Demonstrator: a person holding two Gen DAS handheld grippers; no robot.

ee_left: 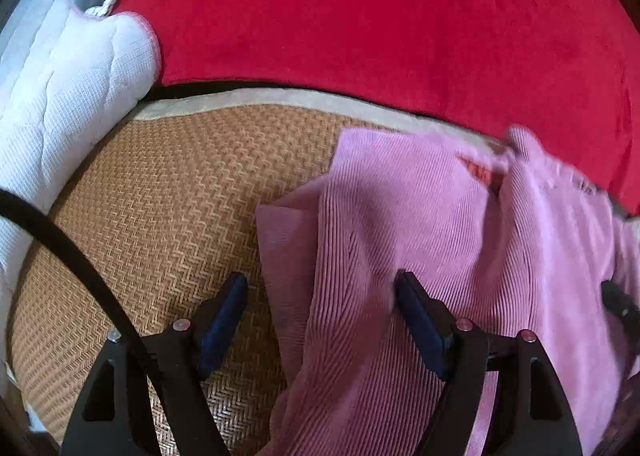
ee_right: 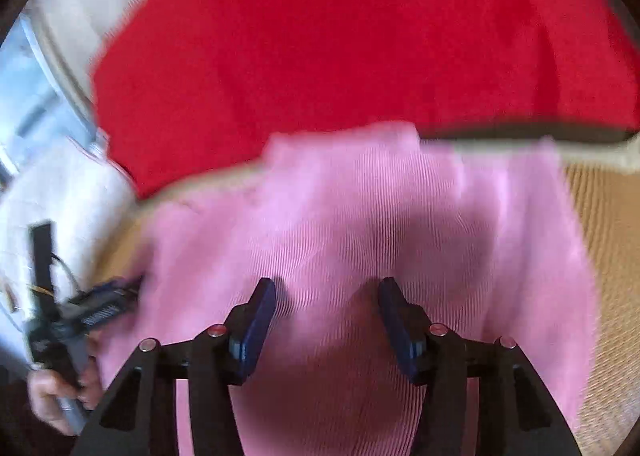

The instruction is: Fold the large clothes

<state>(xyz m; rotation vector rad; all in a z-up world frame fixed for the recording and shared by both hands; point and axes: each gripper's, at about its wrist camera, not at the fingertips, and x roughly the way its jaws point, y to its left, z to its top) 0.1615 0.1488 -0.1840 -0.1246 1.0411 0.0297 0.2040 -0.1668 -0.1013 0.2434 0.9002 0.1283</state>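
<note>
A pink ribbed garment (ee_left: 432,240) lies on a woven straw mat (ee_left: 168,192), partly folded, with a red label near its far edge. My left gripper (ee_left: 320,284) is open over the garment's left edge, its left finger above the mat and its right finger above the cloth. In the right wrist view the garment (ee_right: 360,208) fills the middle, blurred. My right gripper (ee_right: 328,288) is open just above it and holds nothing. The left gripper (ee_right: 100,308), in a hand, shows at the garment's left edge.
A red blanket (ee_left: 360,16) lies beyond the mat's grey border (ee_left: 256,94). A white quilted pillow (ee_left: 68,88) sits at the left. A black cable (ee_left: 60,240) crosses the mat at lower left. More mat (ee_right: 612,240) shows right of the garment.
</note>
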